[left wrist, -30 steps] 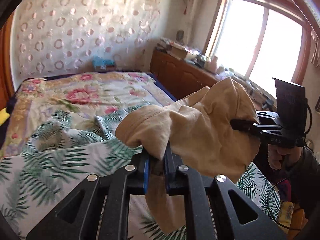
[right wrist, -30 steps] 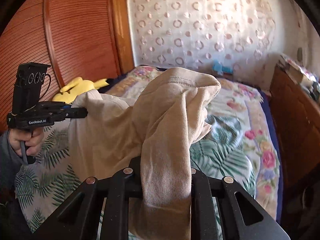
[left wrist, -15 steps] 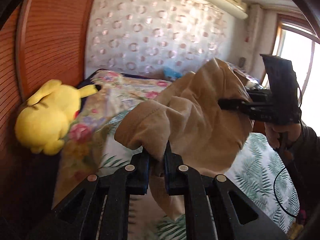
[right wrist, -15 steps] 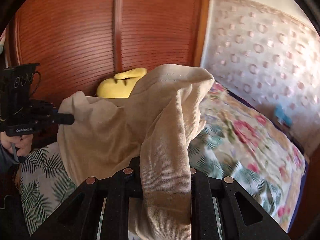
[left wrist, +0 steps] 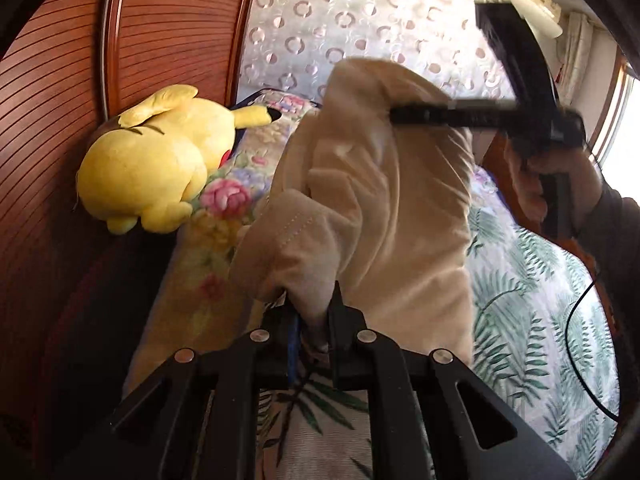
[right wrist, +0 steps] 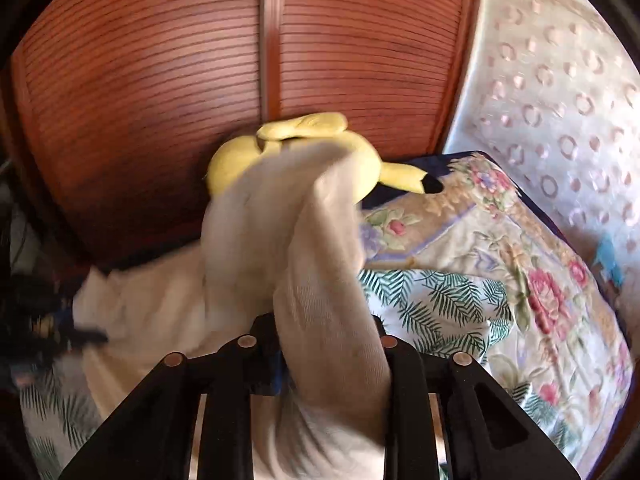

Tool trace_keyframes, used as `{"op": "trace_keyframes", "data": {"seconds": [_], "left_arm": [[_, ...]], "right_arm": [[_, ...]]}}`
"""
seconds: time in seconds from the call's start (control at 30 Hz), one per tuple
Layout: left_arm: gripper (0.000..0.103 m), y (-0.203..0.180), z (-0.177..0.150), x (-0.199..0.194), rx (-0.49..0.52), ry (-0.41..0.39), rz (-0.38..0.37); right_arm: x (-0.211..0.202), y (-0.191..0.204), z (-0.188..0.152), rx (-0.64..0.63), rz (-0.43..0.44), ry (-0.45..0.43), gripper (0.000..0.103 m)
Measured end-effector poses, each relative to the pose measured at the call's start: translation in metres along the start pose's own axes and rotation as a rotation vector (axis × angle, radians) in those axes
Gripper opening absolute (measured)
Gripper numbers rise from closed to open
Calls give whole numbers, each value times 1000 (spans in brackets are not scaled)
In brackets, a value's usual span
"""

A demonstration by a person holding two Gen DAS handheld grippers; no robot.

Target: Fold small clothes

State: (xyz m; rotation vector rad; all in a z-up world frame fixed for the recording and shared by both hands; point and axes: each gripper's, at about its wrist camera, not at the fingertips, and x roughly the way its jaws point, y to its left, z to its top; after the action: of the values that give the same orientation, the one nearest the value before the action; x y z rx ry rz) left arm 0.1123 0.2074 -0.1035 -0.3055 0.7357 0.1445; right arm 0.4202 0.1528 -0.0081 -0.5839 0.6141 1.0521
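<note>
A beige garment (left wrist: 380, 208) hangs bunched in the air over the bed, stretched between both grippers. My left gripper (left wrist: 310, 312) is shut on one stitched edge of it. In the right wrist view the garment (right wrist: 280, 220) drapes over and between the fingers of my right gripper (right wrist: 326, 332). Its jaws are opening, a blue pad now shows beside the cloth, and the cloth still lies between them. From the left wrist view the right gripper (left wrist: 394, 114) is a blurred dark bar at the garment's top. The left gripper (right wrist: 80, 334) is a blur at the cloth's low left corner.
A yellow plush toy (left wrist: 152, 168) lies at the head of the bed against a slatted wooden panel (right wrist: 160, 80). The bed cover (left wrist: 540, 300) has palm leaves and flowers. A hand (left wrist: 560, 184) grips the right tool, with a black cable (left wrist: 576, 340) below.
Both grippers swung with the garment from the middle of the bed toward the plush toy and wooden panel. The right gripper's jaws have spread a little around the cloth.
</note>
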Motion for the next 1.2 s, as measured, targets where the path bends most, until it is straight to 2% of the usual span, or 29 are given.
{"op": "trace_keyframes", "data": {"seconds": [0.03,0.07,0.13,0.2,0.4,0.43,0.47,0.6,0.8,1.0,1.07,1.2], "left_arm": [[12,1,0,2,-3,4,4],[12,1,0,1,-6,3,3],[15,3,1,0,-11,-2,12],[21,4,4,0,-3,-12,24],[61,7,10,-16,10,-72,70],[76,7,11,-20,13,-84,75],[86,6,11,-25,11,-103,72],[88,-6,16,-40,36,-139,49],[88,-50,18,-58,130,-184,40],[88,-100,16,-80,200,-232,-32],[88,-116,15,-85,218,-243,-55],[88,-145,12,-99,246,-271,-104]], "right_arm": [[-2,6,-4,24,-21,-14,51],[-3,4,-7,46,-37,-26,55],[-7,2,-13,88,-74,-36,55],[-17,10,-24,118,-68,-44,55],[-44,18,-58,200,-98,-52,55],[-56,21,-64,206,-106,-54,55],[-67,25,-70,214,-115,-58,55],[-114,47,-98,265,-146,-98,55],[-176,76,-144,346,-205,-166,55],[-240,106,-187,409,-270,-232,68],[-260,117,-199,429,-307,-254,78],[-297,142,-222,460,-382,-283,80]]}}
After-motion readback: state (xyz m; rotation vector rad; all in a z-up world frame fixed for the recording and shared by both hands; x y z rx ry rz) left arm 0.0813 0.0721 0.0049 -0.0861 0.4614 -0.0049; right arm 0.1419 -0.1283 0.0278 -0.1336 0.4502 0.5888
